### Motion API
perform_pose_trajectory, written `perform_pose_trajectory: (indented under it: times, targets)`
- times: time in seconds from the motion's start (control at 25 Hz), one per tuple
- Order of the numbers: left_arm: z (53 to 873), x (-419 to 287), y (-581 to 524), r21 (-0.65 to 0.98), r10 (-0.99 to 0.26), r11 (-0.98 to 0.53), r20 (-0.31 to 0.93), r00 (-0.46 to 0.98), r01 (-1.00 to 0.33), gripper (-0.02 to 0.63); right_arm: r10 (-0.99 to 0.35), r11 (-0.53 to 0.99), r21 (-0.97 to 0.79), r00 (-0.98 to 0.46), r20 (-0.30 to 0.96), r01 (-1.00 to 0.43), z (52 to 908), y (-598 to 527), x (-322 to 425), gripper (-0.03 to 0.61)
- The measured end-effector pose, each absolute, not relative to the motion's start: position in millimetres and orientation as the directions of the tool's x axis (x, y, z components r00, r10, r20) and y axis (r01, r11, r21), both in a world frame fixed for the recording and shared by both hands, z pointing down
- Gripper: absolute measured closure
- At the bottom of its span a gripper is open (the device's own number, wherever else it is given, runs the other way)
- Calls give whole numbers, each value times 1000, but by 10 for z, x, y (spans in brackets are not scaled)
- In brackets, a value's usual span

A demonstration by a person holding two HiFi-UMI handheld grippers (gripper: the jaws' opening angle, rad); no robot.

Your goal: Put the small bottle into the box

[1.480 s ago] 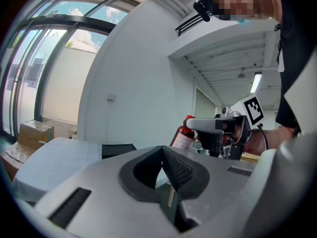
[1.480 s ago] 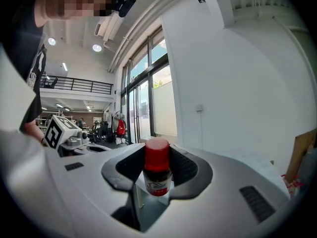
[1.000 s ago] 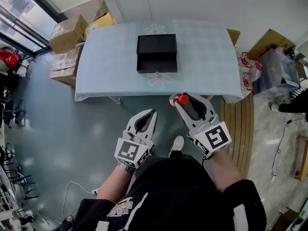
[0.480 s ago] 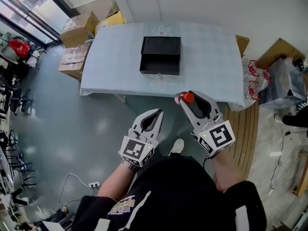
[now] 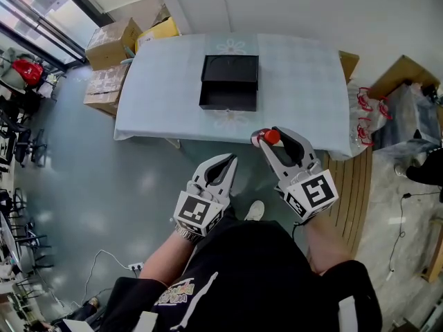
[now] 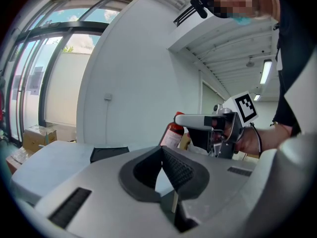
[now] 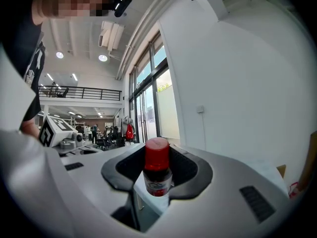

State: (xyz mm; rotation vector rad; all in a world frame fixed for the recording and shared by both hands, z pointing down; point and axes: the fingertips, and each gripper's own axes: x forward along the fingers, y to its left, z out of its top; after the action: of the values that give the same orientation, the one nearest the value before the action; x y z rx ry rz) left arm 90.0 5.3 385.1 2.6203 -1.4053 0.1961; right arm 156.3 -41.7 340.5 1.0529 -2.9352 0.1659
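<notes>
A small bottle [image 7: 157, 171] with a red cap [image 5: 271, 136] stands upright between the jaws of my right gripper [image 5: 271, 139], which is shut on it short of the table's near edge. The same bottle [image 6: 173, 134] shows in the left gripper view, held in the air at the right. My left gripper [image 5: 220, 165] is shut with nothing in it, lower and to the left, over the floor. The black box [image 5: 229, 82] lies open on the white table [image 5: 304, 81], its lid raised at the far side.
Cardboard boxes [image 5: 114, 37] are stacked on the floor left of the table. Bags and a carton [image 5: 398, 92] crowd the floor at the right. Grey floor [image 5: 90, 185] spreads between me and the table. A white wall runs behind the table.
The view has shifted, so table and box sit slightly further right than a second ago. Both grippers have edged up and right. The bottle stays gripped on the right.
</notes>
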Motion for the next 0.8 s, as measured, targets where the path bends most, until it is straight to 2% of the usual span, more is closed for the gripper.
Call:
perform_pose_trajectory:
  times: [0.8]
  targets:
    - [4009, -25, -836, 119, -764, -604, 193, 615, -788, 606, -702, 697, -98, -704, 108, -710, 3622, -1423, 695, 430]
